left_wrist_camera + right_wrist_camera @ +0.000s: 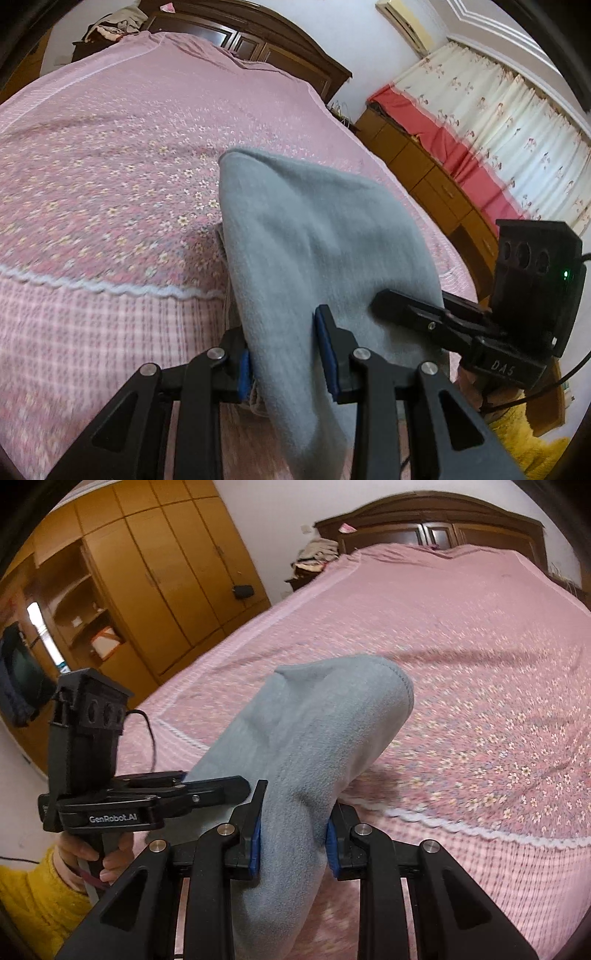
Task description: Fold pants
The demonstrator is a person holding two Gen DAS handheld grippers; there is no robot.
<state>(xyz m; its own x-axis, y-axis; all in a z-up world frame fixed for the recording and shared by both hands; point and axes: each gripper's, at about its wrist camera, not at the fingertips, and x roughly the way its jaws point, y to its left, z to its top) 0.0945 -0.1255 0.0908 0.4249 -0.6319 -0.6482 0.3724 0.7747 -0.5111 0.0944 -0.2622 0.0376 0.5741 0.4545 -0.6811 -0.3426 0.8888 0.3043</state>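
Over the pink floral bedspread, I keep the grey pants lifted, left gripper and right gripper each clamped on them, so the fold carries evenly.

The grey pants run off the bottom edge in both wrist views, so their lower part is unseen. Fabric covers most of each blue pad of the left gripper. The floral bedspread is smeared with blur. The heap beside the headboard is perhaps clothes, too small to tell
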